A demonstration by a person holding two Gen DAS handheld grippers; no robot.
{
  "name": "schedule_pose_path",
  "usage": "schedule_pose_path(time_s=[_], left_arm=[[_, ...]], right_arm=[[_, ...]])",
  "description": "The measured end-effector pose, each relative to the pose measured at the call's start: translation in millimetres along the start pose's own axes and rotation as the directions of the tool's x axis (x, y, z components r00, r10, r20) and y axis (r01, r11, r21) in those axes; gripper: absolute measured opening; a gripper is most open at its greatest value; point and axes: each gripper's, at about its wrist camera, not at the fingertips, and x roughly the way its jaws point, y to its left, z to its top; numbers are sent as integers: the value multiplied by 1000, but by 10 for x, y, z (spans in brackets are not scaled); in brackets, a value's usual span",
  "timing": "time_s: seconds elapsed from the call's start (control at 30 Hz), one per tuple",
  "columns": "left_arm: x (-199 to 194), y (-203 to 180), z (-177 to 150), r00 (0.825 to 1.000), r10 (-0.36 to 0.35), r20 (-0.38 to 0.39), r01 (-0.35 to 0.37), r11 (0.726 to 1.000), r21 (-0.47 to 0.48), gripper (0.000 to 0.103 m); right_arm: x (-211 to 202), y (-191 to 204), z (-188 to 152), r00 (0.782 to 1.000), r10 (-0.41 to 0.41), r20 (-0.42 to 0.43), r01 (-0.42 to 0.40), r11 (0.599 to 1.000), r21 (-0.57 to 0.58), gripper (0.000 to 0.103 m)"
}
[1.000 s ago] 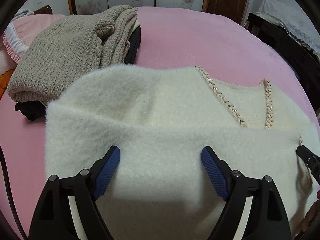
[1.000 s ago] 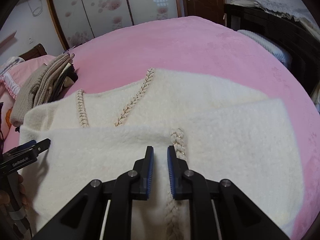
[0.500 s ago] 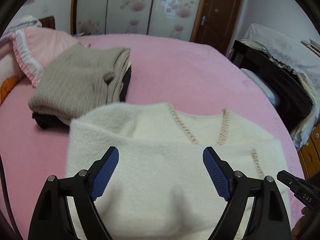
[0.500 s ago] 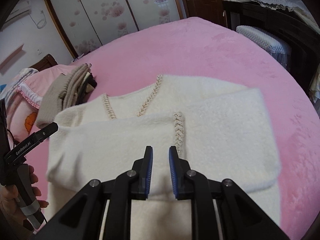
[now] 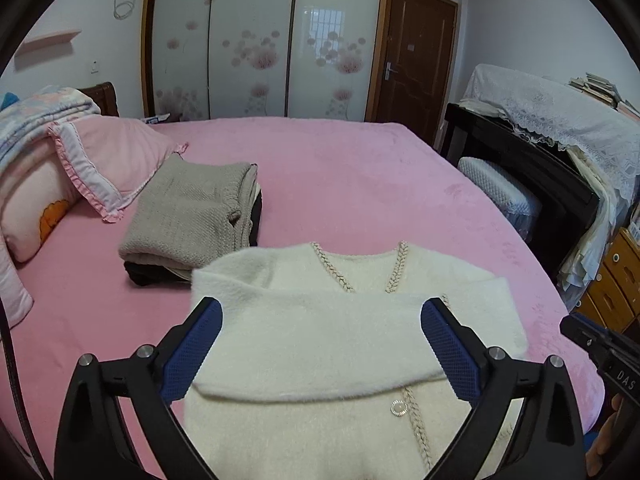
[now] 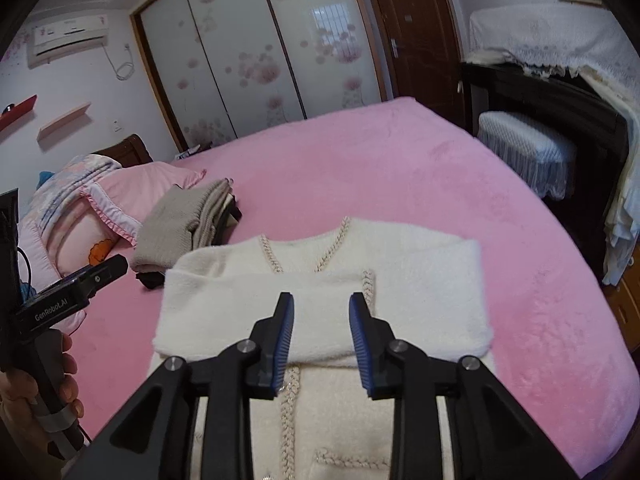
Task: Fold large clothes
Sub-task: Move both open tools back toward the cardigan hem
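The cream cardigan [image 5: 344, 344] lies flat on the pink bed [image 5: 360, 184], both sleeves folded across its chest, just beside the pile of folded clothes [image 5: 192, 220] next to the pillow [image 5: 108, 160]. Compared with 1 second ago, both tools have lifted up and back from the fabric, so the whole upper half of the garment now shows in each view. The right gripper [image 6: 321, 340], nearly closed then, now has its jaws parted a little with nothing between them. The left gripper [image 5: 320, 344] has its jaws spread wide and empty, as before. That suggests the sleeve fold is finished and let go. I judge the next step is to take the hem, below both views, and fold the body up towards the collar
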Motion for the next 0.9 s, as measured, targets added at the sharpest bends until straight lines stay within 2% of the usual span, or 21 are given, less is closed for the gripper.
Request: schedule_pose_path(time_s=[0.13, 0.37, 0.53, 0.73, 0.9], left_arm=[[-321, -7, -147, 1000, -9, 8, 9, 1000, -11, 101], [-766, 105, -580, 998, -56, -13, 55, 996, -74, 102], [-1080, 207, -892, 999, -32, -4, 32, 997, -76, 102], [-1405, 388, -1203, 999, -37, -1, 36, 993, -112, 102], [-1580, 515, -1444, 1000, 15, 13, -14, 997, -81, 102]], right_arm=[[-352, 29, -65, 999, 0, 40, 1, 1000, -27, 34], [-696, 63, -247, 998, 2, 61, 3, 997, -72, 35], [-858, 33, -411, 998, -10, 59, 15, 997, -77, 35], [-1024, 1, -596, 997, -26, 70, 32, 996, -86, 35], [-1118, 9, -773, 997, -29, 76, 39, 991, -125, 35]])
